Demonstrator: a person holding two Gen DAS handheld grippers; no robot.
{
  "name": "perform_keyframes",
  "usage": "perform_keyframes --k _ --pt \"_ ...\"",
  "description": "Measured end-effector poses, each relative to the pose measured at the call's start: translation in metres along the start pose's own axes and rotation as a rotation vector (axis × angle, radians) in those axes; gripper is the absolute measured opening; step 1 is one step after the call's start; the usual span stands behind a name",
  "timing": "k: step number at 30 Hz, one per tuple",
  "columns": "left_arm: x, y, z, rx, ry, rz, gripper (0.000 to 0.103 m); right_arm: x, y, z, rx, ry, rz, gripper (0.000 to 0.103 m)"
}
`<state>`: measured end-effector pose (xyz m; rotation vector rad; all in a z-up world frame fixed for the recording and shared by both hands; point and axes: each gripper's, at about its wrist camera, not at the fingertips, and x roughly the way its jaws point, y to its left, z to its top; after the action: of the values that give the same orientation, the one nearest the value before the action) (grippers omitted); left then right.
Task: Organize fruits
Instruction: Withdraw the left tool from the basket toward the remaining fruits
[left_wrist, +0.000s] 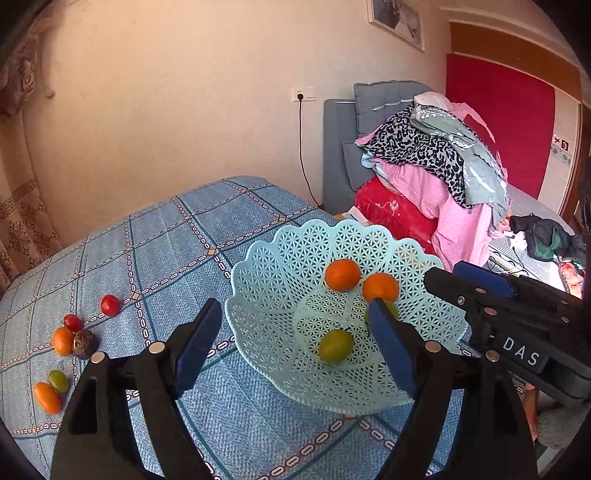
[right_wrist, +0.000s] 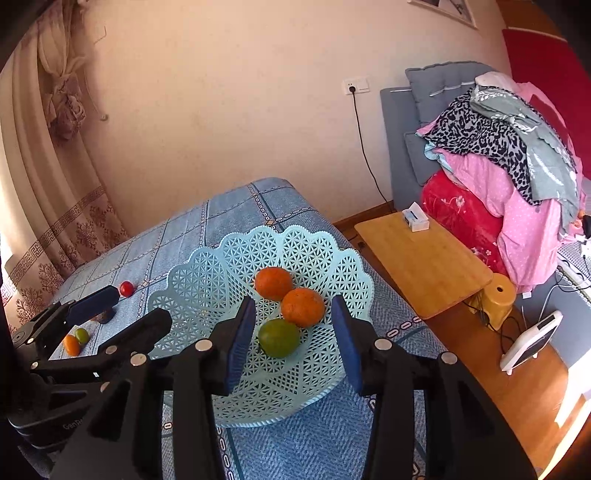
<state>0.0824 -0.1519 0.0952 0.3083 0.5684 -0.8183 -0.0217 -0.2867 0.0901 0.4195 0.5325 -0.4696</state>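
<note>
Closest to me in the right wrist view, my right tool (right_wrist: 293, 345) hangs spread wide and empty over the near side of the pale blue lattice basket (right_wrist: 207, 273). A green fruit (right_wrist: 279, 338) lies in the basket right between its two blue pads, touching neither. Just beyond the green fruit sit two oranges (right_wrist: 303, 307), touching each other.

In the left wrist view, my left tool (left_wrist: 295, 343) is likewise released and carries nothing. Its left finger is over the blue checked tabletop (left_wrist: 166, 240), just beside the basket's rim; its right finger reaches over the basket bowl. A second green fruit (left_wrist: 335, 346) lies in the basket between the fingers, nearer the right one, and the right fingertip partly hides another green fruit behind it.

Well off to the left, outside the basket, loose fruit lies on the tabletop: a long orange one (left_wrist: 48, 397) touching a green one (left_wrist: 59, 381), then a round orange fruit (left_wrist: 62, 341) against a dark brown one (left_wrist: 84, 343), and two red tomatoes (left_wrist: 110, 305) farther back.
</note>
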Motion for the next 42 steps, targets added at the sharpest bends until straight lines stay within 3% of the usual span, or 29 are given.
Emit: perform_keyframes --k 2,10,22,27,30,42 --pt "-0.002 0.002 0.001 0.004 -0.011 0.025 0.088 -0.001 0.001 0.0 0.0 -0.008 0.002 0.053" --pt "-0.008 0.02 0.005 -0.024 -0.016 0.086 0.091 0.0 0.007 -0.006 0.023 -0.001 0.022 0.055" --pt "-0.029 0.066 -0.009 -0.074 -0.013 0.193 0.095 -0.001 0.056 -0.005 -0.085 -0.017 0.08 0.064" --pt "-0.037 0.085 -0.017 -0.096 -0.011 0.226 0.097 0.001 0.072 -0.007 -0.1 -0.006 0.107 0.07" --pt "-0.039 0.095 -0.019 -0.116 -0.004 0.24 0.099 0.002 0.081 -0.008 -0.108 -0.004 0.121 0.081" --pt "-0.049 0.141 -0.044 -0.186 0.039 0.315 0.1 0.007 0.122 -0.014 -0.18 0.021 0.191 0.082"
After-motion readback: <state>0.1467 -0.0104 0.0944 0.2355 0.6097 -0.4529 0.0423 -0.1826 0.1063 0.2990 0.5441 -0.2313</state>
